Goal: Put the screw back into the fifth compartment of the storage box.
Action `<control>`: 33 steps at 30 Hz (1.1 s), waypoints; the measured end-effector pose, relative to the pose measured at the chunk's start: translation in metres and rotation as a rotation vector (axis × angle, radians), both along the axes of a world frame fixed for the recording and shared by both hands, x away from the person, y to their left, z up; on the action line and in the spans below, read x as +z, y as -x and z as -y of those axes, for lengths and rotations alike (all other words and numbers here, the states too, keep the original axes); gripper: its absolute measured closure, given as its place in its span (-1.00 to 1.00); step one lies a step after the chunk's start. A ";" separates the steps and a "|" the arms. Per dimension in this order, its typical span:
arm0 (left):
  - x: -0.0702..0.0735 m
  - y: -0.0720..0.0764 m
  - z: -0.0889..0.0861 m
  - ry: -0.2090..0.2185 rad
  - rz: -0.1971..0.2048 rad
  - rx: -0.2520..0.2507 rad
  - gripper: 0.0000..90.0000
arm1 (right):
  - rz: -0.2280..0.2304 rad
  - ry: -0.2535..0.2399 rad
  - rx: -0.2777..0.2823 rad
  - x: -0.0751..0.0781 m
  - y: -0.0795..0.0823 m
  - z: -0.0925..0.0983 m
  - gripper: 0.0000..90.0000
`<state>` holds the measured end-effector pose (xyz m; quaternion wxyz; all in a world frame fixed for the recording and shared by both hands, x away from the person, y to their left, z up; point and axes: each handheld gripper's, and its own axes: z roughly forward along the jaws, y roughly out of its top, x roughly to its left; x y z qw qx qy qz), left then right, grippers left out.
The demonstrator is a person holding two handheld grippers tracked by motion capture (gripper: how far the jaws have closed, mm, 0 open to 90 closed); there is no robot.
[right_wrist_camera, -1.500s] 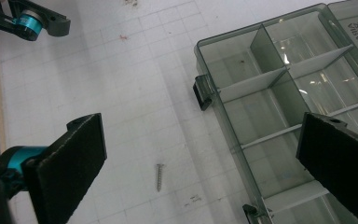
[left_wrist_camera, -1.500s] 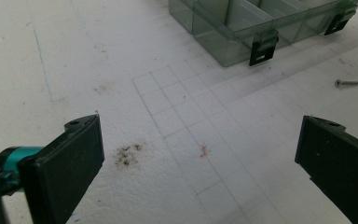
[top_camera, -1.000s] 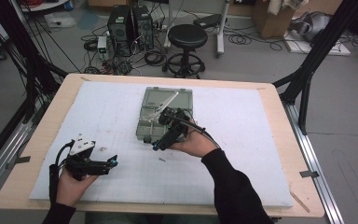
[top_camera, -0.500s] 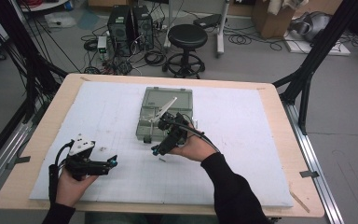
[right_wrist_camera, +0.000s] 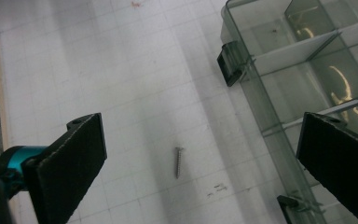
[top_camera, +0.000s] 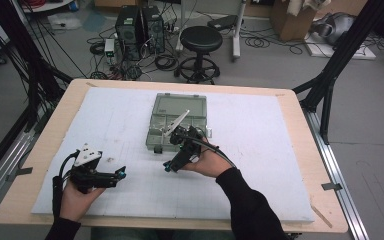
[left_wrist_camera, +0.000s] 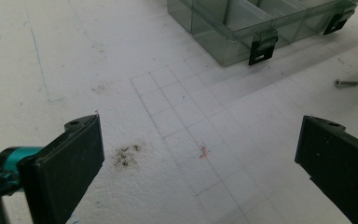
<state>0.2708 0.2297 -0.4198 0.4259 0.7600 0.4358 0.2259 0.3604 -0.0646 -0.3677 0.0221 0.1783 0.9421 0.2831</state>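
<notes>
My right gripper [right_wrist_camera: 193, 154] has pulled back from the organizer box [top_camera: 178, 120] at twelve o'clock and hangs spread over the screw [right_wrist_camera: 178, 162], lying loose on the surface [top_camera: 260, 165]; pickup comes next.

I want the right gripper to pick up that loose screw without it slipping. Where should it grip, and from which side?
Grip the screw at mid-shank, coming straight down from above. It lies flat on the white mat, apart from the organizer box, so the open right gripper can probably close across its thin width, jaws either side.
</notes>
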 end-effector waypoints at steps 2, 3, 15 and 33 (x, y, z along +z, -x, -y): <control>0.000 0.000 0.000 0.001 0.000 0.000 -0.96 | -0.002 0.000 0.002 -0.003 0.002 0.000 -0.99; 0.000 0.000 0.000 0.001 0.000 0.000 -0.96 | -0.005 0.001 0.006 -0.005 0.003 0.000 -0.99; 0.000 0.000 0.000 0.005 -0.001 0.002 -0.96 | -0.022 -0.003 0.017 -0.021 0.010 0.000 -0.99; 0.000 0.000 0.000 0.003 -0.001 -0.004 -0.96 | -0.043 -0.001 0.032 -0.042 0.016 0.001 -0.99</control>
